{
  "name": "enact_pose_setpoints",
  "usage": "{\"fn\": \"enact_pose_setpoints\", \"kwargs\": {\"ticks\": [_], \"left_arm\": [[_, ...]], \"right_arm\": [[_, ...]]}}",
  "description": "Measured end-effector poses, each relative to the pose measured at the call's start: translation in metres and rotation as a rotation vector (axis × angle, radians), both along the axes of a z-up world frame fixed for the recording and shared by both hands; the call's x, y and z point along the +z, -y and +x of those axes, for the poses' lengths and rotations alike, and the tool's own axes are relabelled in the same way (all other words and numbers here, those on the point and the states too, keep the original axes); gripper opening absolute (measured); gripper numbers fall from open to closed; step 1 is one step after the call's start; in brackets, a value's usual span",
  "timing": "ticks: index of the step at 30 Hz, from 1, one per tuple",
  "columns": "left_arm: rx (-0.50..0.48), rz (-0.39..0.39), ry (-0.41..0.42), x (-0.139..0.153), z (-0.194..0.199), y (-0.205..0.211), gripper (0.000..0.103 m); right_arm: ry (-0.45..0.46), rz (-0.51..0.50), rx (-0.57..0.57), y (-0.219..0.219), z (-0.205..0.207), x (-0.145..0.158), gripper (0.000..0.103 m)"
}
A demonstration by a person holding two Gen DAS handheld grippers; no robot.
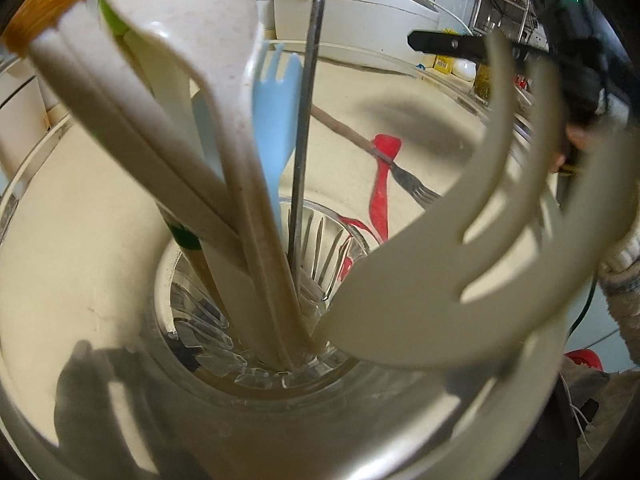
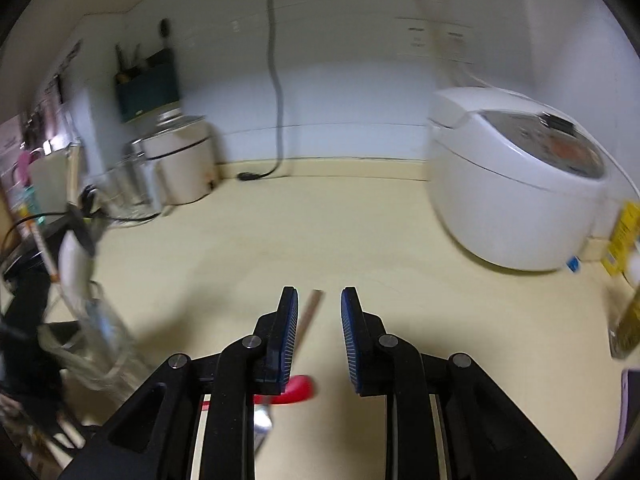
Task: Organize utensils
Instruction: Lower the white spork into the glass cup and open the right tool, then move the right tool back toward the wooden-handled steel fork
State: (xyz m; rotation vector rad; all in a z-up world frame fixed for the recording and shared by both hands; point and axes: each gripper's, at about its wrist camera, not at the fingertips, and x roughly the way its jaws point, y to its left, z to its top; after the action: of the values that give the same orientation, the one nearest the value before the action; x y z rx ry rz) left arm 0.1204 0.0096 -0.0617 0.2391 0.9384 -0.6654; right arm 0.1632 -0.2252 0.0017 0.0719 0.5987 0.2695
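Fingers of the right gripper [image 2: 319, 340] stand parted with blue ribbed pads, grasping nothing, poised over the cream surface [image 2: 360, 232]. On the left gripper I cannot tell whether its fingers are clenched or released, since its own view shows none of them.

From left to right in the left wrist view, a glass holder [image 1: 224, 360] with fluted walls stands on the surface, seen from above and very close. Leaning in it are pale cream handles [image 1: 132, 128], a speckled white spoon [image 1: 192, 12], a light blue plastic fork [image 1: 276, 120] with its tines up and a thin metal rod [image 1: 308, 100]. Metal fork tines [image 1: 320, 248] show through the glass. Right of them a large cream slotted server [image 1: 460, 280], blurred, fills the lower right with its base in the holder.

Beyond the holder, on the surface, a wooden-handled metal fork [image 1: 400, 168] lies across a red utensil [image 1: 380, 192]. In the right wrist view the fork's handle [image 2: 311, 312] lies between the fingers, the red utensil below them. A white rice cooker [image 2: 516, 184] sits at the right.
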Motion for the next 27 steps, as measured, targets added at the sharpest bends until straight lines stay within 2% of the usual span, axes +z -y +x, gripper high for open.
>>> {"fn": "enact_pose_setpoints", "kwargs": {"ticks": [2, 6, 14, 21, 27], "left_arm": [[0.001, -0.005, -0.002, -0.001, 0.000, 0.001, 0.098], [0.000, 0.009, 0.005, -0.002, -0.002, 0.001, 0.098], [0.002, -0.018, -0.007, -0.002, -0.001, -0.002, 0.098], [0.013, -0.022, -0.009, -0.003, 0.004, -0.002, 0.098], [0.014, -0.027, -0.010, -0.002, 0.004, -0.001, 0.098]], "right_arm": [[0.018, -0.013, -0.036, 0.004, 0.002, -0.006, 0.023], [0.006, 0.014, -0.071, 0.011, 0.001, -0.015, 0.033], [0.007, 0.049, -0.077, 0.019, 0.000, -0.028, 0.041], [-0.111, 0.030, -0.079, 0.015, 0.022, -0.041, 0.041], [-0.153, 0.049, -0.078, 0.017, 0.029, -0.047, 0.041]]}}
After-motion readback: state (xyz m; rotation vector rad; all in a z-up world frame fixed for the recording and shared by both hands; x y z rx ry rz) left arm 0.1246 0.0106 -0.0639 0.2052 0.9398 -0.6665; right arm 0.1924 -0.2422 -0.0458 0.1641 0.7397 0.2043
